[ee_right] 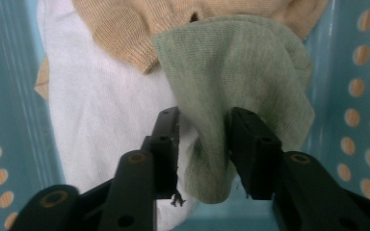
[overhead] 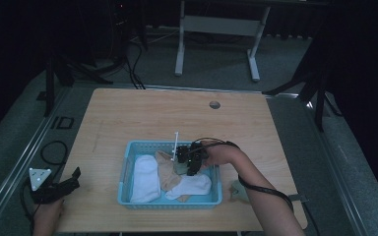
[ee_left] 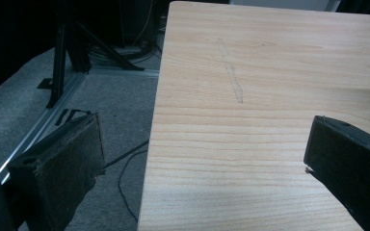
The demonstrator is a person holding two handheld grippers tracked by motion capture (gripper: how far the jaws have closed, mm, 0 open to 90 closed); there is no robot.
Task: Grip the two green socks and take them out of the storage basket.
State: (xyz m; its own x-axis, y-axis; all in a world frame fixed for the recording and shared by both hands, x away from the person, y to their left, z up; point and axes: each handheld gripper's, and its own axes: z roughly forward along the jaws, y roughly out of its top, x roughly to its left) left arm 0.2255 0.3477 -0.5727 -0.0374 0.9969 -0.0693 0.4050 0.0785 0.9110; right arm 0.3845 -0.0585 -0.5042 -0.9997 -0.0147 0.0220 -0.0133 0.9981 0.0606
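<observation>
Behind your table, white-legged desk frame stands on grey carpet. Black cables trail across floor at far left. Round grommet hole sits near table's far edge. Dark tripod legs stand at right.

On the desk we see a basket near the front edge, with socks lying in it side by side. Our right gripper reaches into the basket's rear right part, a sock between its jaws. Our left gripper sits at the desk's front left corner, well apart from the basket.
</observation>
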